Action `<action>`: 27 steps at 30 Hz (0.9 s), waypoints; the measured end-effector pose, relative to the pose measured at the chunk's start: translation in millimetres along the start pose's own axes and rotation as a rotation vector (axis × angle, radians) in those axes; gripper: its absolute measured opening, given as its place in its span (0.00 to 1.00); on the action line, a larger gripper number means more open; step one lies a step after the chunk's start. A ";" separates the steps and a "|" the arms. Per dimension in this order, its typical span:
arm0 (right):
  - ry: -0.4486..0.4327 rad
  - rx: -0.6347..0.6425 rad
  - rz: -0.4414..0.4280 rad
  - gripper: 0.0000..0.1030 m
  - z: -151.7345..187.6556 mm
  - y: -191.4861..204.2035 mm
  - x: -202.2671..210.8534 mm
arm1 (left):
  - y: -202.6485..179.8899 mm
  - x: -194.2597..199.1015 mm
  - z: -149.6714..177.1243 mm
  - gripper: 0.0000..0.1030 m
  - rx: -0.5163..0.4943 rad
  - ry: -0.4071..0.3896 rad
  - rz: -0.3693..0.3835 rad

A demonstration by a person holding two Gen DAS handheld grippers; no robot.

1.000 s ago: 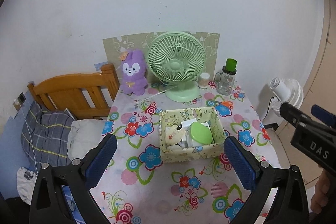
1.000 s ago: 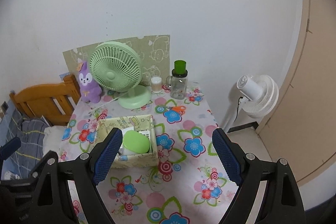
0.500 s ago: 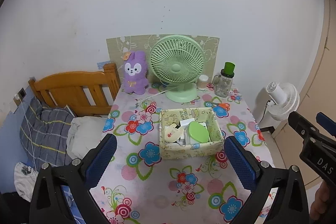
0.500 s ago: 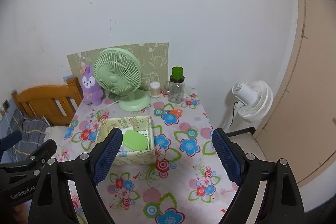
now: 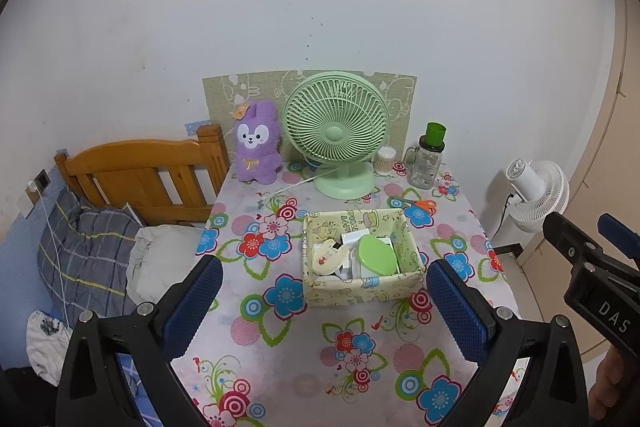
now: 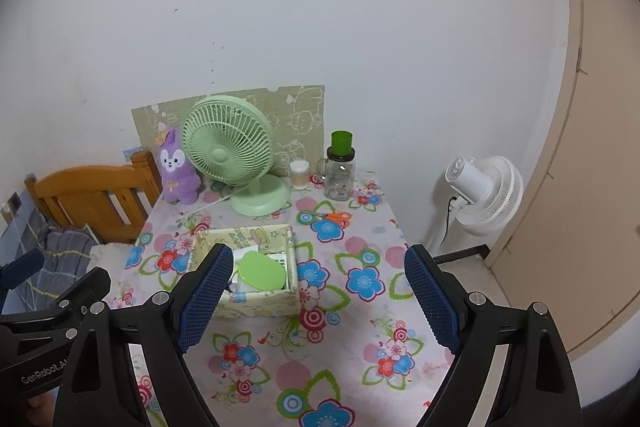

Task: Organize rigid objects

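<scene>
2 grippers, left (image 5: 324, 301) and right (image 6: 318, 293), jaws open, empty; pale-yellow cartoon-print box (image 5: 360, 259) holds green oval lid (image 5: 377, 254).

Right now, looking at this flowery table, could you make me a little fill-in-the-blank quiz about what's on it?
1. The purple plush rabbit sits beside the ____ desk fan.
2. The orange-handled ____ lie between the glass jar and the box.
3. In the box, the oval lid is ____.
4. Both tongs, left and right, hold ____.

Missing words: green; scissors; green; nothing
</scene>
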State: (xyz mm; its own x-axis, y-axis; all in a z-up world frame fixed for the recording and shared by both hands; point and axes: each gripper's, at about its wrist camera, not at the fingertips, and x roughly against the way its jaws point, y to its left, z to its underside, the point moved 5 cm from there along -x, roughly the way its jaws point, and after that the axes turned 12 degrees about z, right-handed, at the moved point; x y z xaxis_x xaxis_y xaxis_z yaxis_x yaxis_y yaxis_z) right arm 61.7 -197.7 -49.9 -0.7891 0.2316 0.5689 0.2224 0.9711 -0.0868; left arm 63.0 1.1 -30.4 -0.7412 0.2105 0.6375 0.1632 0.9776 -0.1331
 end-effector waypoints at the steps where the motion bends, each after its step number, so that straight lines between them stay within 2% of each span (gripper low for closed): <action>1: 0.002 0.005 -0.003 0.87 0.0 1.4 -0.7 | 0.0 0.4 0.4 1.00 0.002 0.000 0.001; 27: 0.007 0.029 -0.055 0.87 -1.5 13.3 -5.8 | 5.7 -4.4 -1.9 1.00 0.028 0.009 -0.028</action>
State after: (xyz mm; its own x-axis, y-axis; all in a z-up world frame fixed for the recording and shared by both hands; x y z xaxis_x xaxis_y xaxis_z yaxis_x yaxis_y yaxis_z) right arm 70.2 -186.2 -53.1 -0.7956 0.1774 0.5793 0.1618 0.9837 -0.0790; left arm 68.4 5.8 -32.5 -0.7393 0.1836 0.6479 0.1243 0.9828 -0.1366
